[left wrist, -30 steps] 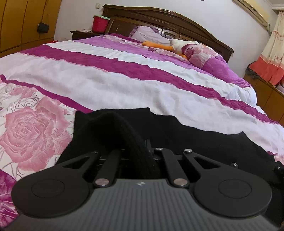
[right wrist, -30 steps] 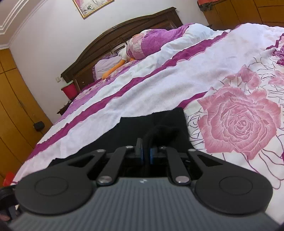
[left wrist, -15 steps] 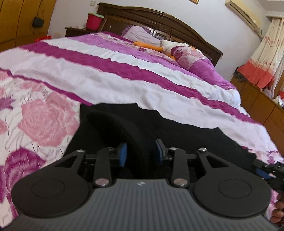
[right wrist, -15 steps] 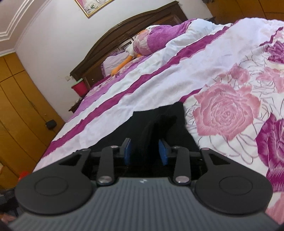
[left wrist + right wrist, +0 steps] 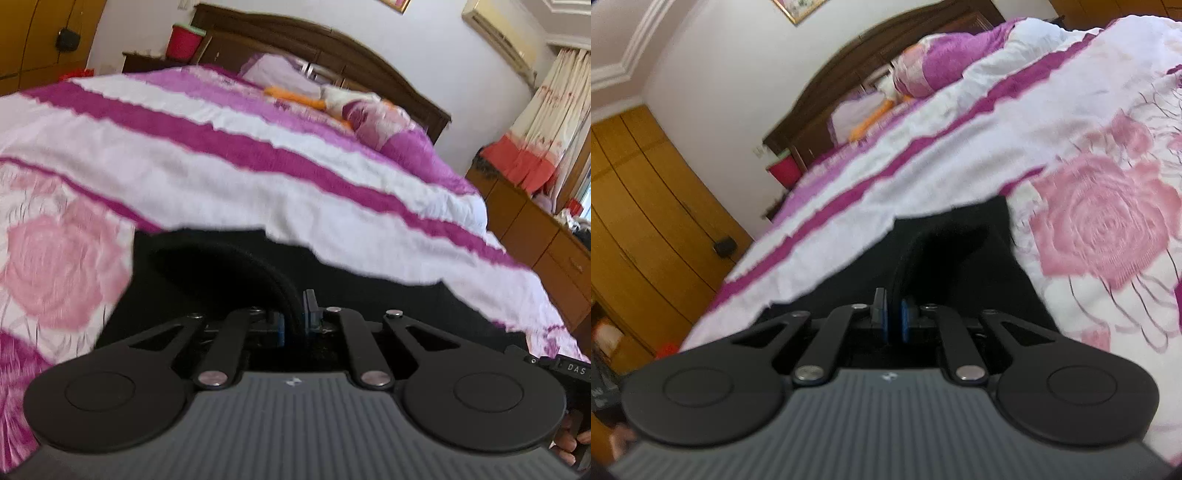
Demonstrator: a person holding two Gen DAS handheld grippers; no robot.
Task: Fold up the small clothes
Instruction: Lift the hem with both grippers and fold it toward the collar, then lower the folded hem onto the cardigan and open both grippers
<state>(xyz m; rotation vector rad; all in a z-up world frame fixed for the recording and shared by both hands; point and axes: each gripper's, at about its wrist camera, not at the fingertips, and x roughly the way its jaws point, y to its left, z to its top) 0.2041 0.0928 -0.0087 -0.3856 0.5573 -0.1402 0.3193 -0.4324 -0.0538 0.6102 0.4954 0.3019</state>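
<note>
A black knit garment (image 5: 229,273) lies flat on the pink and purple bedspread (image 5: 221,162). My left gripper (image 5: 295,317) is shut on a raised fold at the garment's left end. In the right wrist view the same black garment (image 5: 964,243) reaches to the rose print, and my right gripper (image 5: 894,317) is shut on a raised fold at its right end. Both views are blurred. The other gripper's body (image 5: 569,369) shows at the lower right of the left wrist view.
A dark wooden headboard (image 5: 332,48) and pillows (image 5: 373,110) are at the far end. A red bin (image 5: 183,42) sits on the nightstand. Wooden wardrobes (image 5: 642,206) stand on the left side, low wooden cabinets (image 5: 543,236) on the right.
Both grippers opened half a second ago around the fabric folds and have now shut on them again. Both cameras have shifted and tilted, with motion blur.
</note>
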